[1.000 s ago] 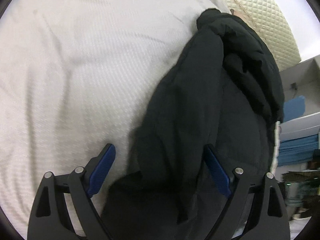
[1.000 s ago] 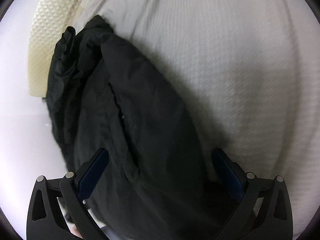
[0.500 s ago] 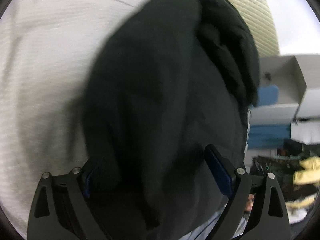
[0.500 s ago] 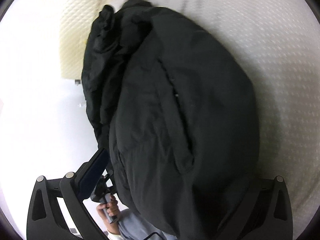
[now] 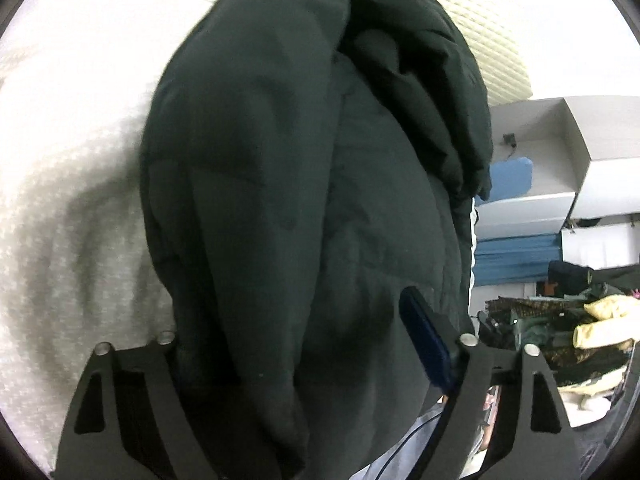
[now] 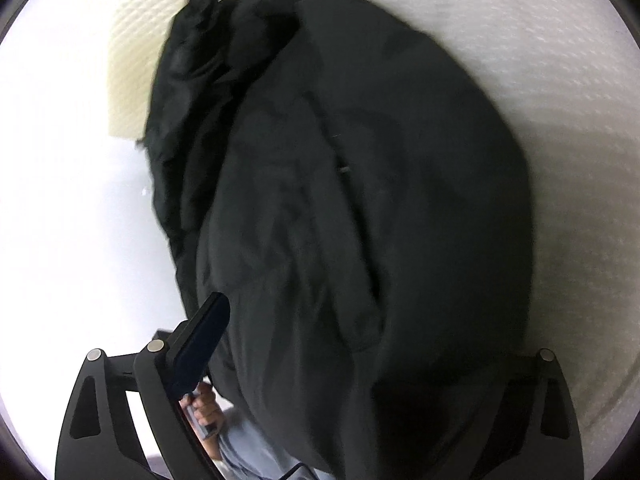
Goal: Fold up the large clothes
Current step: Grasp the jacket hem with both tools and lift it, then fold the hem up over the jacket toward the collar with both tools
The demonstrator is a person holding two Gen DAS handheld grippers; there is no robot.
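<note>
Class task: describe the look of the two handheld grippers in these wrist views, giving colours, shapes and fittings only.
Both the left gripper and the right gripper have matte black angular frames with triangular cut-outs, round silver pivot pins, and flat dark blue pads on the fingers.

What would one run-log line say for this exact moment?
task: fold | item: black jacket bundled on white bedcover | left gripper: closing around jacket | right gripper: closing around jacket

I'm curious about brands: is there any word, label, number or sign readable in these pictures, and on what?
None can be read.
Bulky black padded jacket: no label or logo shows.
White textured bedspread: plain.
Grey boxes and cluttered pile: too blurred and small to tell.
</note>
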